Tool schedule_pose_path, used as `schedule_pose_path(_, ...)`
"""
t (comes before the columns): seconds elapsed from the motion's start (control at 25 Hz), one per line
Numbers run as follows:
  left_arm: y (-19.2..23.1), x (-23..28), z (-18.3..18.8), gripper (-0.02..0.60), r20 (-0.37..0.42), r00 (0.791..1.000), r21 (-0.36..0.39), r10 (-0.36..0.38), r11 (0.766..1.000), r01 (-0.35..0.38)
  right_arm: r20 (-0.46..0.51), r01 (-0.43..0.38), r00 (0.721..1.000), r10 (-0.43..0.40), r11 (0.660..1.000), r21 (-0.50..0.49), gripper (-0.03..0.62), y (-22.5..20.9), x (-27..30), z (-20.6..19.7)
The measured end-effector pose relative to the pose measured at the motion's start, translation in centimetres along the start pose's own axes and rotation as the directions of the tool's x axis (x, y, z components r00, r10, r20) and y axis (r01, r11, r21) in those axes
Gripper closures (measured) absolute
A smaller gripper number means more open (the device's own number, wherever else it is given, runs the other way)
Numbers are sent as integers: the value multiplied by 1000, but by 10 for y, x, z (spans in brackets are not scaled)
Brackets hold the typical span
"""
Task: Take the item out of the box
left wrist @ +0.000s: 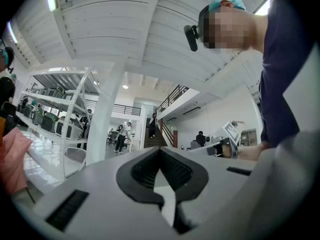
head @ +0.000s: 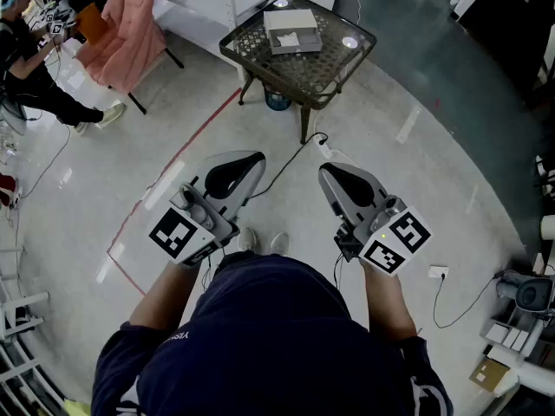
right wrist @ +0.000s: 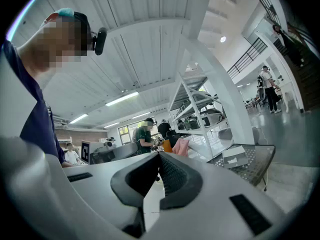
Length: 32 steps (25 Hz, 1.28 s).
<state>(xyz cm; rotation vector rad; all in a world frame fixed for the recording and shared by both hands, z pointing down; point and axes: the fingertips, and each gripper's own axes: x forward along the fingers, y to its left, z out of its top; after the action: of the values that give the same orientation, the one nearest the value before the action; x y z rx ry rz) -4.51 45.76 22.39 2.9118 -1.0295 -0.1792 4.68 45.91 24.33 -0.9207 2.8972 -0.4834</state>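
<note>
- Your left gripper (head: 254, 159): grey shell, black ribbed pads; jaws closed, empty.
- Your right gripper (head: 327, 171): same build; jaws closed, empty.
- Box (head: 291, 30): flat, pale, rectangular; on dark mesh table (head: 323, 66), well apart from both grippers.

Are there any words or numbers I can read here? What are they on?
Nothing can be read for sure.
Box on the table: white label, too small.
Dark shirt: small white print, too blurred.
Cubes on left claw and right claw: square patterns, no words.
</note>
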Motion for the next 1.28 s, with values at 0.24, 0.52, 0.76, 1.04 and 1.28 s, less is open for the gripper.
schedule_pose_path(0.24,0,2,-4,575,1,1000,-3,3,1000,-3,4,-5,1000,5,1000,-3,569,-1,0,0)
schedule_pose_path(0.52,2,3,-7,575,-1,1000,-20,16,1000,-16,-15,4,1000,-5,1000,-29,569,-5,4,-1)
schedule_pose_path(0.76,31,6,-12,575,-3,999,-46,35,998,-36,-35,17,999,-18,1000,-5,569,-22,26,-2)
schedule_pose_path(1.04,109,27,-25,575,-4,1000,-74,16,997,-16,-49,50,998,-50,999,3,569,-65,91,0)
schedule_pose_path(1.28,178,47,-20,575,-1,1000,-67,-27,997,27,-32,80,996,-80,997,5,569,-96,153,12)
